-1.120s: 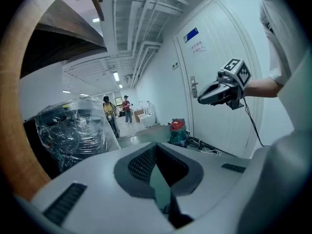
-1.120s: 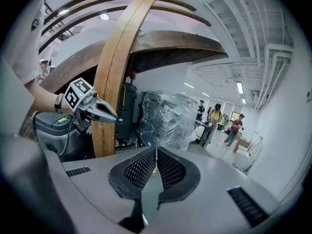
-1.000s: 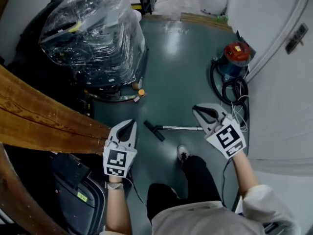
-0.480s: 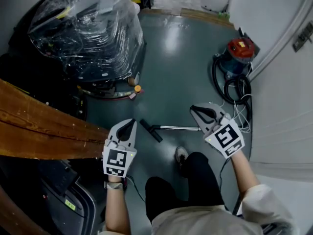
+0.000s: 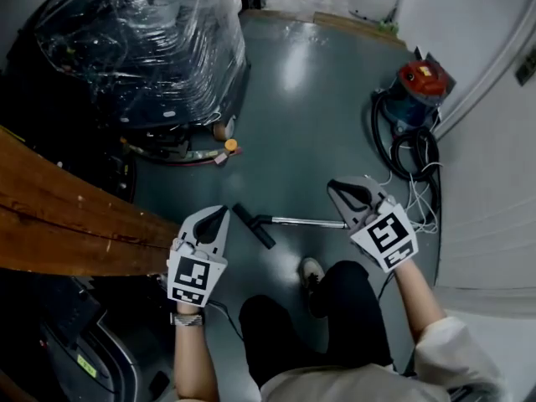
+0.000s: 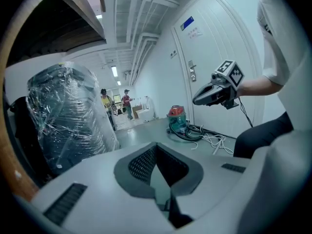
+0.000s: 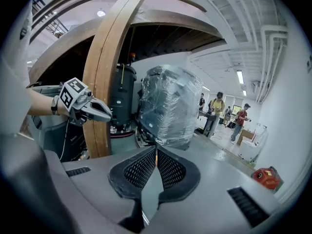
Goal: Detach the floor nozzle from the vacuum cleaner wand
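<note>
- Both grippers sit lower over the floor (image 5: pixel 310 99) than a second ago. The wrapped load and the vacuum cleaner have slid toward the top of the head view.
- Left gripper (image 5: pixel 221 211) has its tongs pressed together with nothing between them. It points toward 12 o'clock, just beside the nozzle.
- Right gripper (image 5: pixel 334 185) also has its tongs pressed together and empty. It hangs over the wand's far end and points toward 11 o'clock.
- Floor nozzle (image 5: pixel 253 225) lies on the floor between the two grippers, just below the centre of the head view. It slants from 10 to 4 o'clock and is still joined to the wand.
- Wand (image 5: pixel 306 221) runs from the nozzle toward 3 o'clock and passes under the right gripper.
- Clear plastic wrap at 10 o'clock encloses a dark machine (image 5: pixel 142 48), which stands on a low base.
- Vacuum cleaner (image 5: pixel 416 90), red-topped, stands at 2 o'clock against the wall (image 5: pixel 494 182). Its black hose (image 5: pixel 410 153) is coiled below it, with white cords (image 5: pixel 414 199) just beyond the right gripper.
- Wooden beam (image 5: pixel 67 224) closes the 9 o'clock side, and its edge ends close to the left gripper.
- Bare floor stays open from the nozzle toward 12 o'clock, between the wrapped machine and the vacuum cleaner.
- Person's shoe (image 5: pixel 312 268) rests at 6 o'clock, near the wand but apart from it.
</note>
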Demonstrator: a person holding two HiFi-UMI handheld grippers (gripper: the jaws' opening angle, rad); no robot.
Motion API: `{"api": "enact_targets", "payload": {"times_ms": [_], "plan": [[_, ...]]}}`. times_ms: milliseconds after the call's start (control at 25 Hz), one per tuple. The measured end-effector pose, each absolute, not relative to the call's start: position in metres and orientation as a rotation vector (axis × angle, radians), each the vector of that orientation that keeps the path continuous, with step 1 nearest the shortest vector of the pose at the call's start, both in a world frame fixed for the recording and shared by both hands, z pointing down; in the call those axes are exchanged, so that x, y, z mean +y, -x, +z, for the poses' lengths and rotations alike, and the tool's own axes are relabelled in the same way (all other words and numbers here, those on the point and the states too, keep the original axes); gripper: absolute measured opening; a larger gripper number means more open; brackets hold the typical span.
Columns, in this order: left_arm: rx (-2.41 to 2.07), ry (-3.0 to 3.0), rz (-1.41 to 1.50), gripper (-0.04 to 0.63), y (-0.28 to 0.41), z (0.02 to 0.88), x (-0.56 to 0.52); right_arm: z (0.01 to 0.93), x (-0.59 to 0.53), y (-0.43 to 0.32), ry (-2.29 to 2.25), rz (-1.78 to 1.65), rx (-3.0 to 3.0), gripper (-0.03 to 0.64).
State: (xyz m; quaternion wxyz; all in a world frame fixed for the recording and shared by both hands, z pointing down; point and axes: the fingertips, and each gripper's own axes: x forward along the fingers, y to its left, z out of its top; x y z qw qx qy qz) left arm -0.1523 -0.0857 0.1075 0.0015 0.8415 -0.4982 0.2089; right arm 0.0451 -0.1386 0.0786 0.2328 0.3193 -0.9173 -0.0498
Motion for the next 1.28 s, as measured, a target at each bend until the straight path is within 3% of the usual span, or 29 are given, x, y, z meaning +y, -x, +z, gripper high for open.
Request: {"api": "enact_targets", "payload": {"times_ms": [1280], "plan": [[-1.365, -2.644, 0.763, -0.002, 0.160, 0.396, -0.139, 0.356, -0.200, 0.000, -0.699, -0.100, -2.551, 0.031]]}}
